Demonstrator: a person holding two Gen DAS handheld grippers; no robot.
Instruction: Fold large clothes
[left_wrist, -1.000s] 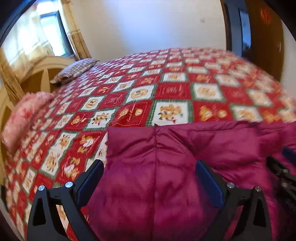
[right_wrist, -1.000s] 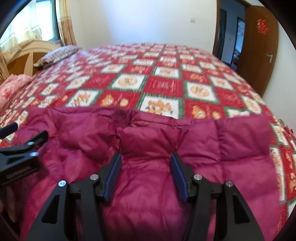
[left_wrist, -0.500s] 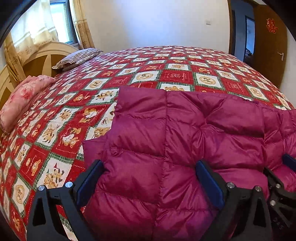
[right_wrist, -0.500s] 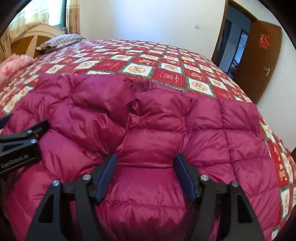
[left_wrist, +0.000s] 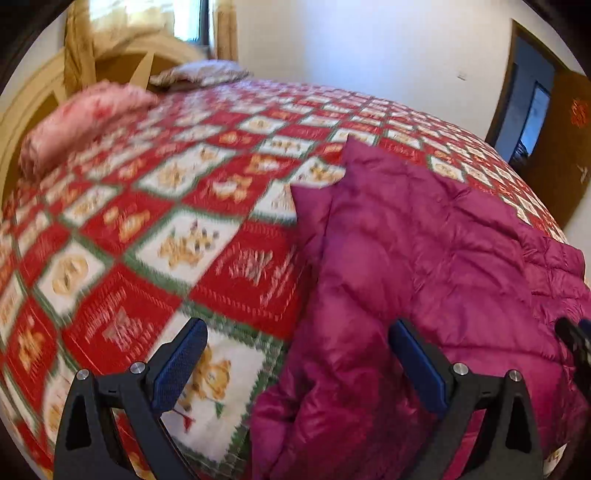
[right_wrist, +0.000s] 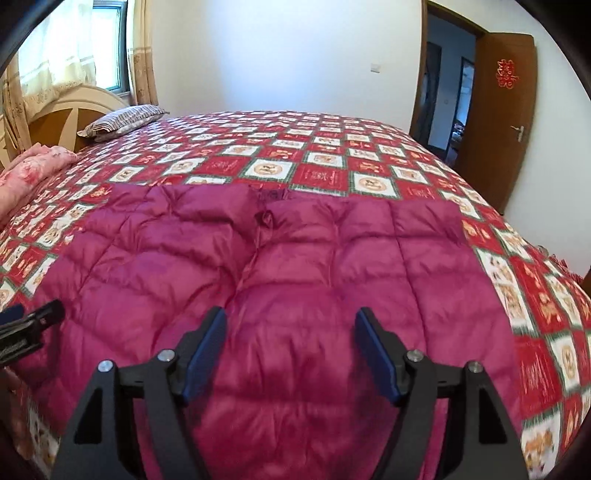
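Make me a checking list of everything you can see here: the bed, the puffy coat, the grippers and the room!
Surface: bed with a red, white and green patchwork quilt.
Job's things: magenta puffy jacket spread flat on the quilt, zip line down its middle.
Clutter: striped pillow and pink floral bedding near the headboard.
Grippers: left gripper open, over the jacket's edge and the bare quilt, nothing pinched. Right gripper over the jacket, jaws opening, pads not pressing the fabric.
Cables: nothing seen.
Surroundings: white wall, curtained window, open wooden door with a red decoration.
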